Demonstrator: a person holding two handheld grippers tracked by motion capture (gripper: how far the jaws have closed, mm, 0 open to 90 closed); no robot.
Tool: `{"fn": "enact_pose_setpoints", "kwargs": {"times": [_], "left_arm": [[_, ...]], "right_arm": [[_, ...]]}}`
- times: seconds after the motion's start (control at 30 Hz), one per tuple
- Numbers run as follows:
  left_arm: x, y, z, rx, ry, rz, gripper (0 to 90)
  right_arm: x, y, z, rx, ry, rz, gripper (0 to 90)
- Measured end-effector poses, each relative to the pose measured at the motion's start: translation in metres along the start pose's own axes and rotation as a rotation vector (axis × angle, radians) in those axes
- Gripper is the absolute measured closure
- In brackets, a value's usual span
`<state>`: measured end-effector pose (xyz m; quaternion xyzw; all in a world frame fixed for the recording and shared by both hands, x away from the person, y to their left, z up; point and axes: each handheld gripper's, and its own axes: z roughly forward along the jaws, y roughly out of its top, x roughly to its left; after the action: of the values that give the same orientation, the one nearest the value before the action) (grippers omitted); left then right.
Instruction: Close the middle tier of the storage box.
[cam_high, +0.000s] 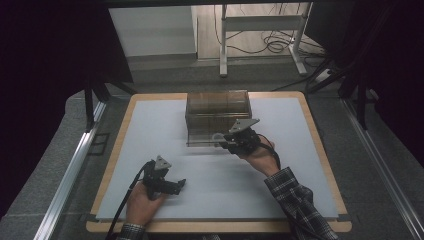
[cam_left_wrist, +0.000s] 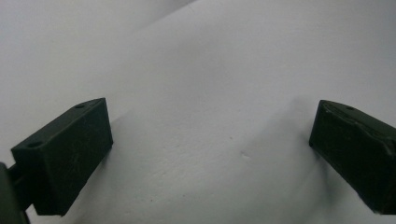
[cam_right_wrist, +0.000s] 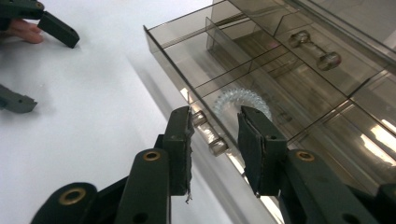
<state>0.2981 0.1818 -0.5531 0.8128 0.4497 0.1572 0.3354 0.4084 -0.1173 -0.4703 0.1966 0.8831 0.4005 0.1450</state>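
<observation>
- Drawer (cam_right_wrist: 243, 60) of smoky clear plastic is pulled partway out of its organiser box (cam_high: 218, 111), which stands toward the far middle of the counter (cam_high: 210, 175).
- Left gripper (cam_high: 170, 186) rests low on the near left of the counter, its fingers (cam_left_wrist: 65, 154) spread wide with nothing between them.
- Right gripper (cam_right_wrist: 215, 140) sits at the drawer's front, its fingers (cam_right_wrist: 180, 144) parted either side of the small clear knob (cam_right_wrist: 210, 135) without pressing it.
- Inside the drawer, just behind the knob, lies a clear coiled hair tie (cam_right_wrist: 243, 100).
- Farther back, another compartment has a second clear knob (cam_right_wrist: 315, 49).
</observation>
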Motion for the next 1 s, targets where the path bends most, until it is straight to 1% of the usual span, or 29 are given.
{"fn": "enact_pose_setpoints", "kwargs": {"times": [0.33,0.6,0.73,0.83,1.0], "left_arm": [[0.000,0.000,0.000,0.000,0.000,-0.003,0.0],[0.000,0.000,0.000,0.000,-0.001,-0.003,0.0],[0.000,0.000,0.000,0.000,-0.001,-0.003,0.0],[0.000,0.000,0.000,0.001,-0.001,-0.003,0.0],[0.000,0.000,0.000,0.002,-0.001,-0.003,0.0]], "right_arm": [[0.007,-0.007,-0.001,0.009,0.017,-0.007,59.6],[0.009,-0.013,0.000,0.018,0.025,-0.001,59.5],[0.008,-0.016,0.001,0.023,0.024,-0.002,62.8],[0.007,-0.020,0.002,0.032,0.024,0.014,67.0],[0.004,-0.025,0.007,0.044,0.025,0.025,73.8]]}}
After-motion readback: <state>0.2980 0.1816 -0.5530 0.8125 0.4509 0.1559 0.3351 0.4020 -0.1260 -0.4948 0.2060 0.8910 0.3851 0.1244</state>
